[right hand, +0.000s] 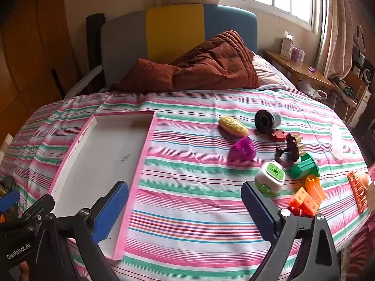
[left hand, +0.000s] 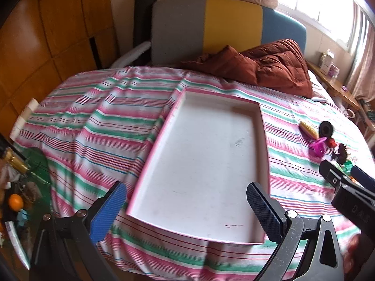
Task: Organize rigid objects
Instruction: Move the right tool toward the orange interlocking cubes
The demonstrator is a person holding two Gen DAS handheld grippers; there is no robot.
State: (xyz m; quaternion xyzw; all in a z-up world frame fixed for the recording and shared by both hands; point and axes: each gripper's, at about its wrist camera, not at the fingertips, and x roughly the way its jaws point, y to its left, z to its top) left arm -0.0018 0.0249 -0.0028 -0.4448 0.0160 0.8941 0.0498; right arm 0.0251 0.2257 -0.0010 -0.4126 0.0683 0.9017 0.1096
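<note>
Both the left gripper (left hand: 186, 207) and right gripper (right hand: 185, 207) stand wide apart, holding nothing. The white tray (left hand: 263, 140) lies centre frame between the left fingers. The toys (right hand: 269, 179), possibly plastic blocks, lie right of the right gripper.

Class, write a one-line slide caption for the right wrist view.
Open right gripper hovers over striped bedsheet, empty pink tray beside scattered toys.

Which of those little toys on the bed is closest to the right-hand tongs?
The white-and-green block: it lies just beyond the right tongs' right-hand tip, while the purple piece and yellow corn lie farther up the bed.
</note>
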